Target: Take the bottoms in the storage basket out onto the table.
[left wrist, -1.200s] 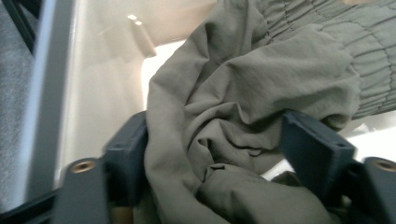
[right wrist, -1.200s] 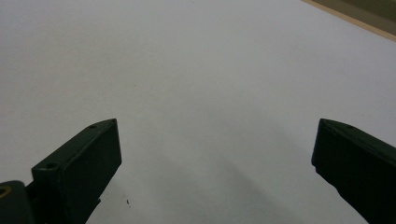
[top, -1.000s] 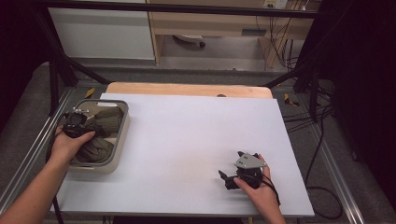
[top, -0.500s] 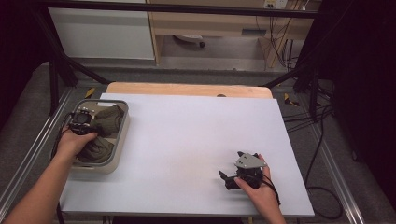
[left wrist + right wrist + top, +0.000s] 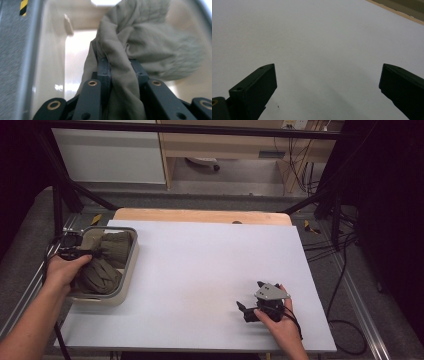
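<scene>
An olive-green cloth (image 5: 107,266) lies bunched in a beige bin (image 5: 131,265) at the table's left edge. My left gripper (image 5: 98,254) reaches into the bin from the left. Its jaws have just been closing, and a fold of the cloth is now pinched between them. In the left gripper view, my left gripper (image 5: 120,62) has the cloth (image 5: 140,42) draped over its black pads, with the bin wall (image 5: 53,50) behind. My right gripper (image 5: 249,296) rests open on the white table near the front right. My right gripper (image 5: 327,75) has nothing between its wide-apart jaws.
The white tabletop (image 5: 210,265) spans the middle, with a wooden board (image 5: 200,215) along its far edge. Metal rails run down both sides. Black frame posts stand at the back left, and cables hang at the right.
The left gripper has shut on a fold of the cloth and lifted slightly within the bin. The right gripper has not moved.
</scene>
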A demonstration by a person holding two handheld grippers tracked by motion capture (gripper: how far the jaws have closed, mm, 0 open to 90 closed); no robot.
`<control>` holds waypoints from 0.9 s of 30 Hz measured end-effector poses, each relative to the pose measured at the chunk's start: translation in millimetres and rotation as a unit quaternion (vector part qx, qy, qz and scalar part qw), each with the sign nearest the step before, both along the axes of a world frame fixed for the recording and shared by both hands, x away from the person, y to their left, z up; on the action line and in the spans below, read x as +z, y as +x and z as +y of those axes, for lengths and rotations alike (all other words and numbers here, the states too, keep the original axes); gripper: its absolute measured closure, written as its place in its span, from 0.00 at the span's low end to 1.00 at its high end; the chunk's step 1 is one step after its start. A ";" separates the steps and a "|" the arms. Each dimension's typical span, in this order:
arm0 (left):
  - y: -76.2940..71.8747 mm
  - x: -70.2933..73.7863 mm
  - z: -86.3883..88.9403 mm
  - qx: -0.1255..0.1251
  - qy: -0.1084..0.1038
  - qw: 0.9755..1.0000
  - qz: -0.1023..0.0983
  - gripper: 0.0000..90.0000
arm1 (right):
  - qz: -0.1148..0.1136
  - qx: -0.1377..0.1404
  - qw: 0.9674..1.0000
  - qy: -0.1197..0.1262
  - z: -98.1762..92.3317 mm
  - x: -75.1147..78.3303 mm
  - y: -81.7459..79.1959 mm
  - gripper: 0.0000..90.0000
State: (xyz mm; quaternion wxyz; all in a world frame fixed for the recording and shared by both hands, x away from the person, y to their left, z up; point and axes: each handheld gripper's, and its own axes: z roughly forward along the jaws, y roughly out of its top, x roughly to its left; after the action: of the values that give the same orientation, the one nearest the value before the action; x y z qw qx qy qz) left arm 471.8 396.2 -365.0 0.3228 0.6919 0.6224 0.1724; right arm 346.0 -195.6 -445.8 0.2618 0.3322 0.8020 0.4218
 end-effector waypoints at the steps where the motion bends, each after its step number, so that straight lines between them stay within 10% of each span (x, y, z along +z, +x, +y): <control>1: -1.5 5.7 0.4 -0.002 -0.006 1.000 -0.009 0.83 | -0.001 -0.002 1.000 0.000 -0.6 0.2 0.2 0.02; 11: -11.3 56.6 -10.7 -0.024 -0.037 0.997 -0.066 0.83 | 0.000 -0.002 1.000 -0.003 0.7 0.3 -0.7 0.02; 27: -6.3 96.6 -11.7 -0.021 -0.071 0.993 -0.092 0.83 | 0.002 -0.001 1.000 -0.001 1.6 0.6 -1.1 0.02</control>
State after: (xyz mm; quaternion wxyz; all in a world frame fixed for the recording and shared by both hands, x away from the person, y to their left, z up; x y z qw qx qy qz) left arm 465.5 384.5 -268.4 0.4302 0.6614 0.5863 0.1839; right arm 344.9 -194.0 -445.2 0.2611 0.3337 0.8025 0.4200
